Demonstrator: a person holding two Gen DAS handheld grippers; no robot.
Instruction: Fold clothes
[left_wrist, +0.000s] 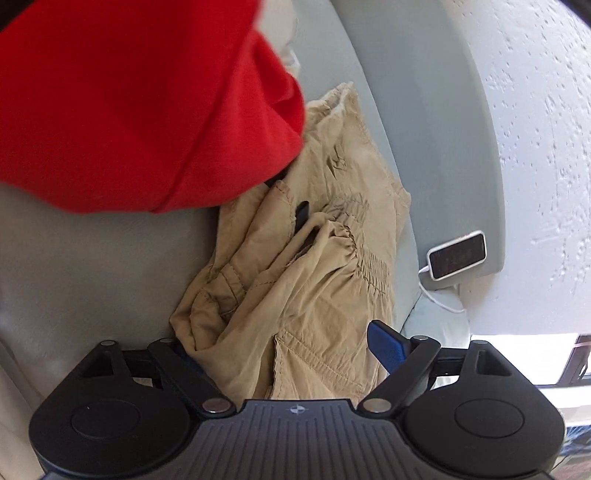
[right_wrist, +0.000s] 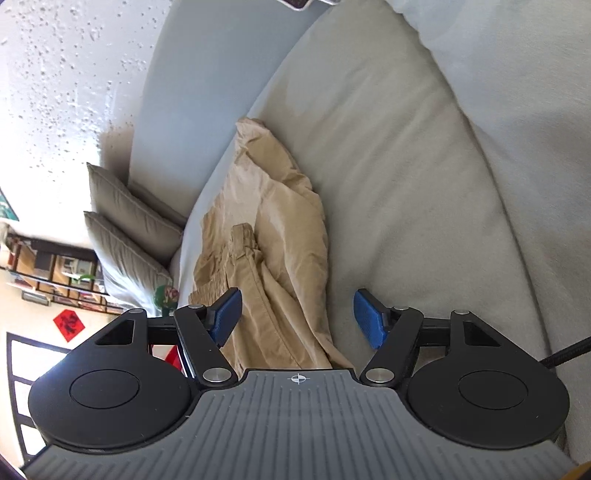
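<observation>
The crumpled khaki cotton trousers (left_wrist: 295, 266) lie bunched on the pale grey sofa cushion (right_wrist: 424, 192), running out from between the wide-spread jaws of both the left gripper (left_wrist: 288, 350) and the right gripper (right_wrist: 297, 317); neither pinches any cloth, probably because each is lined up to take an edge before spreading the garment. A red fabric sleeve or garment (left_wrist: 129, 103) hangs ahead and left of the left jaws. A white smartphone (left_wrist: 458, 254) on its cable rests beyond the right-hand finger; no writing is readable.
</observation>
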